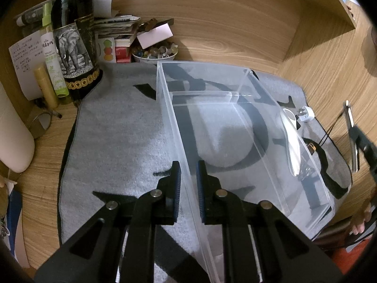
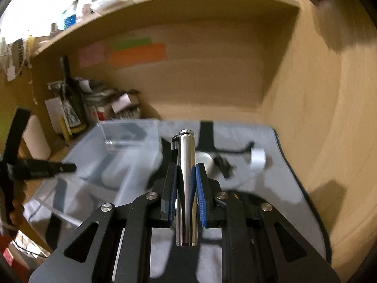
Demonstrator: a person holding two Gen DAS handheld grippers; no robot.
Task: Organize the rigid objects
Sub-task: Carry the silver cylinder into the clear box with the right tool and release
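A clear plastic box [image 1: 235, 127] with an inner divider lies on a grey mat [image 1: 117, 136]. My left gripper [image 1: 188, 172] is shut on the box's near side wall, one finger on each side. My right gripper [image 2: 186, 174] is shut on a shiny metal cylinder [image 2: 187, 184] and holds it above the mat, to the right of the box [image 2: 113, 160]. The right gripper with the cylinder also shows at the right edge of the left wrist view [image 1: 353, 136]. A white plug [image 1: 306, 115], a white roll [image 2: 205, 159] and a small black item [image 2: 223, 164] lie on the mat beside the box.
A dark wine bottle [image 1: 73, 40], a green spray bottle [image 1: 53, 54], a bowl of beads [image 1: 153, 53] and papers crowd the back left. A wooden shelf back wall [image 2: 188, 82] with coloured notes stands behind. A white cylinder [image 1: 14, 136] lies at the left.
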